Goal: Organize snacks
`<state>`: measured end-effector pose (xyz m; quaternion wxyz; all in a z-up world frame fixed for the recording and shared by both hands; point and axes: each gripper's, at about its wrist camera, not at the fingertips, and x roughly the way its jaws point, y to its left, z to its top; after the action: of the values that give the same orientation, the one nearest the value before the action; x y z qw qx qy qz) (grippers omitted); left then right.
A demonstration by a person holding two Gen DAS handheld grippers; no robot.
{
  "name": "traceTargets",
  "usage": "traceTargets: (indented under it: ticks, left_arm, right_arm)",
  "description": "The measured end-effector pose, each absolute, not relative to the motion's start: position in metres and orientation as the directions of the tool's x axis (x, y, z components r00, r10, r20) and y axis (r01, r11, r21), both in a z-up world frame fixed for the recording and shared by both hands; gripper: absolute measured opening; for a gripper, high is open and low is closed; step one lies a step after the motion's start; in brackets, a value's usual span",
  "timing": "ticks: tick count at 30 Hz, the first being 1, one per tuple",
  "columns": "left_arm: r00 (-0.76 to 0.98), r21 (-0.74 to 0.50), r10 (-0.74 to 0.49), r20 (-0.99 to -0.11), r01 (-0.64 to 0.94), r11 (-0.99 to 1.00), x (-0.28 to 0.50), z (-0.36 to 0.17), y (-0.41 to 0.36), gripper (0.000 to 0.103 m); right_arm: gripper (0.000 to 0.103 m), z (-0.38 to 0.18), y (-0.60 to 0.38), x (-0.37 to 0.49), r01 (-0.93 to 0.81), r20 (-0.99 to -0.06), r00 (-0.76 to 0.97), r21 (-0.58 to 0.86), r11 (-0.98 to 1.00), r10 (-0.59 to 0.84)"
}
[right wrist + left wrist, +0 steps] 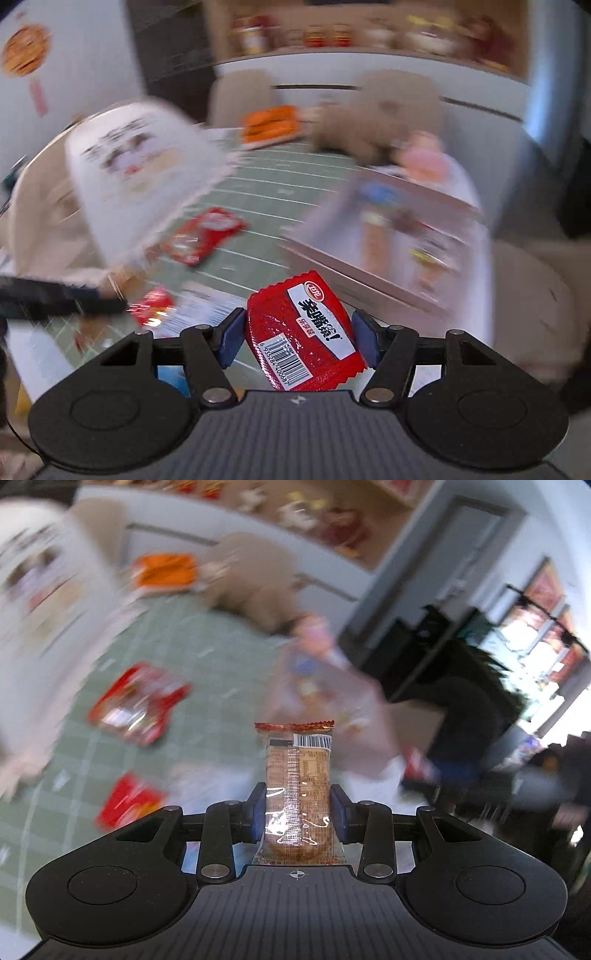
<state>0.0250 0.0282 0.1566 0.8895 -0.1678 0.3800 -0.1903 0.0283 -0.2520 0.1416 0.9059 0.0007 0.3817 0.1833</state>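
My left gripper (pixel 297 814) is shut on a clear-wrapped brown biscuit packet (pixel 297 775) that stands upright between the blue pads, above the green gridded mat (pixel 207 664). My right gripper (pixel 298 338) is shut on a red snack packet with a white label and barcode (pixel 301 328), held tilted above the same mat (pixel 280 192). A clear lidded tray with snacks (pixel 391 229) lies to the right; it also shows blurred in the left wrist view (pixel 325 698). Loose red packets lie on the mat (pixel 138 705) (pixel 127 801) (pixel 203 236) (pixel 153 306).
A white bag with a printed face (pixel 140 173) stands at the left, also in the left wrist view (pixel 44 620). An orange packet (pixel 269 125) lies at the mat's far edge. Beige chairs (pixel 388 118) and a shelf of goods (pixel 332 33) stand behind. All is motion-blurred.
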Motion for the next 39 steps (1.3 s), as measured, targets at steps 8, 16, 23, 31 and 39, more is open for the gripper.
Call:
traceTargets:
  ticks: [8, 16, 23, 31, 39]
  left_arm:
    - [0.657, -0.437, -0.621, -0.427, 0.451, 0.778, 0.124, 0.239, -0.057, 0.043]
    - [0.693, -0.496, -0.557, -0.458, 0.321, 0.807, 0.182, 0.168, -0.052, 0.042]
    - [0.597, -0.493, -0.546, -0.588, 0.270, 0.827, 0.146, 0.104, 0.002, 0.042]
    - [0.532, -0.452, -0.523, -0.666, 0.269, 0.850, 0.118, 0.083, 0.021, 0.042]
    - [0.522, -0.382, -0.451, -0.724, 0.241, 0.892, 0.075, 0.077, 0.022, 0.042]
  right_arm:
    - [0.064, 0.155, -0.315, -0.012, -0.191, -0.617, 0.743, 0.175, 0.966, 0.259]
    - [0.065, 0.148, -0.327, -0.010, -0.038, -0.650, 0.745, 0.178, 0.983, 0.146]
    - [0.065, 0.167, -0.314, 0.042, -0.034, -0.597, 0.794, 0.141, 0.989, 0.113]
    - [0.082, 0.182, -0.287, 0.140, -0.056, -0.517, 0.842, 0.204, 0.977, 0.156]
    - [0.082, 0.107, -0.271, 0.065, -0.212, -0.702, 0.626, 0.268, 0.940, 0.341]
